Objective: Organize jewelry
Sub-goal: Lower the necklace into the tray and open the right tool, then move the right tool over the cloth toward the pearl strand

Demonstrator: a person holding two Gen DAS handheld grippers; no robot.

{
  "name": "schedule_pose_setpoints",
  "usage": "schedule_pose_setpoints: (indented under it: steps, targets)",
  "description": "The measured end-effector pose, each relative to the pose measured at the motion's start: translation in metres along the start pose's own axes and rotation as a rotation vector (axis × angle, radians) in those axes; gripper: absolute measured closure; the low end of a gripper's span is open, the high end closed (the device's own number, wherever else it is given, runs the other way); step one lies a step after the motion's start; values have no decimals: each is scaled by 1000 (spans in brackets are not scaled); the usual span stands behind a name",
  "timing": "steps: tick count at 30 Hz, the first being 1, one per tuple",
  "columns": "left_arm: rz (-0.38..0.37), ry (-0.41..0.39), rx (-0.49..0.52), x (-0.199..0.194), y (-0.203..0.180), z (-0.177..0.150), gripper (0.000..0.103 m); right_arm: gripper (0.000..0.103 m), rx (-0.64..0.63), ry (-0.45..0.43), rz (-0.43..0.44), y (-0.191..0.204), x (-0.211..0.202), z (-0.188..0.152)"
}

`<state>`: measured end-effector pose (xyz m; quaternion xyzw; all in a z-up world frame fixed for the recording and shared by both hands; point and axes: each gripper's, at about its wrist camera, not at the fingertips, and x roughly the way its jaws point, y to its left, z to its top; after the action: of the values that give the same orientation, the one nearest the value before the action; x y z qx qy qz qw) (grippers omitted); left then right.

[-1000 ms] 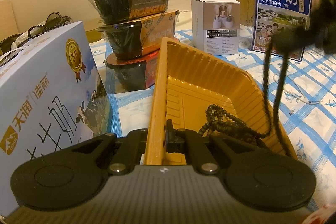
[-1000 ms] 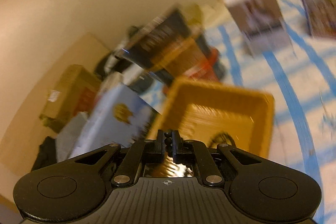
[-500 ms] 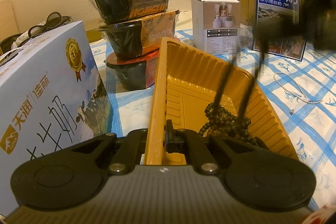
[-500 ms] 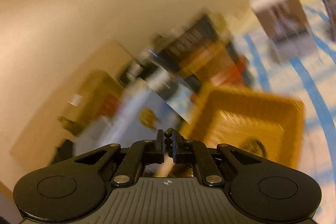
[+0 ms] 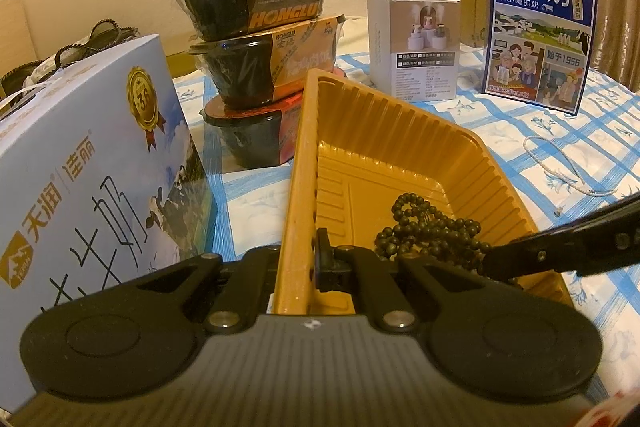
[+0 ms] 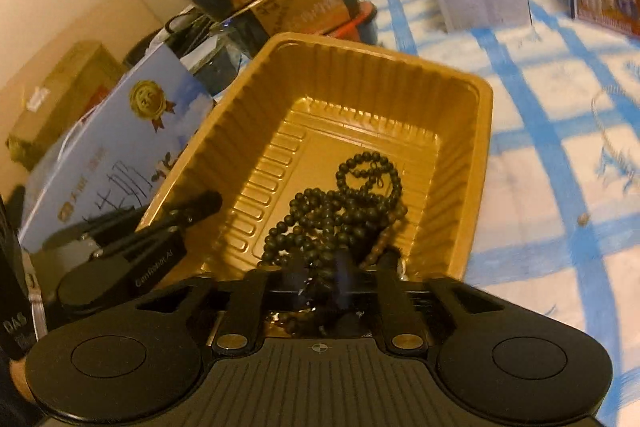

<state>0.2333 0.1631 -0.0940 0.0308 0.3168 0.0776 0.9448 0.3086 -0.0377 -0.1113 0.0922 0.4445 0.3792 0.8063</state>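
Three stacked black meal bowls (image 5: 256,39) stand at 12 o'clock, a pale-blue milk carton (image 5: 92,163) at 9, a white box (image 5: 416,47) and blue milk box (image 5: 540,35) toward 2.

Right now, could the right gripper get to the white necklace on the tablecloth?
Probably yes: the white necklace lies in the open beside the tray, nothing on it. The right gripper, open, sits over the beads.

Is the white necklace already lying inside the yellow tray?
No, the white necklace lies on the checked cloth, outside the yellow tray.
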Motion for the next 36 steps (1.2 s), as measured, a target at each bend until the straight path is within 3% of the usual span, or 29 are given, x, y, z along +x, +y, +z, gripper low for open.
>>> schedule_pose_setpoints:
  steps: [2,14,26,31,36]
  targets:
    - [0,-1,3,0,0,0,100,47,-18,-34,-15,5,-2,1]
    - [1,-1,3,0,0,0,100,46,-16,-46,-106,-12,-25,-15]
    - [1,5,2,1,1,-1,100,46,37,-72,-234,-61,-52,-27]
    - [2,8,1,2,1,-2,100,46,17,-75,-324,-87,-59,-29]
    - [2,9,3,2,2,-2,100,47,-17,-84,-356,-105,-59,-26]
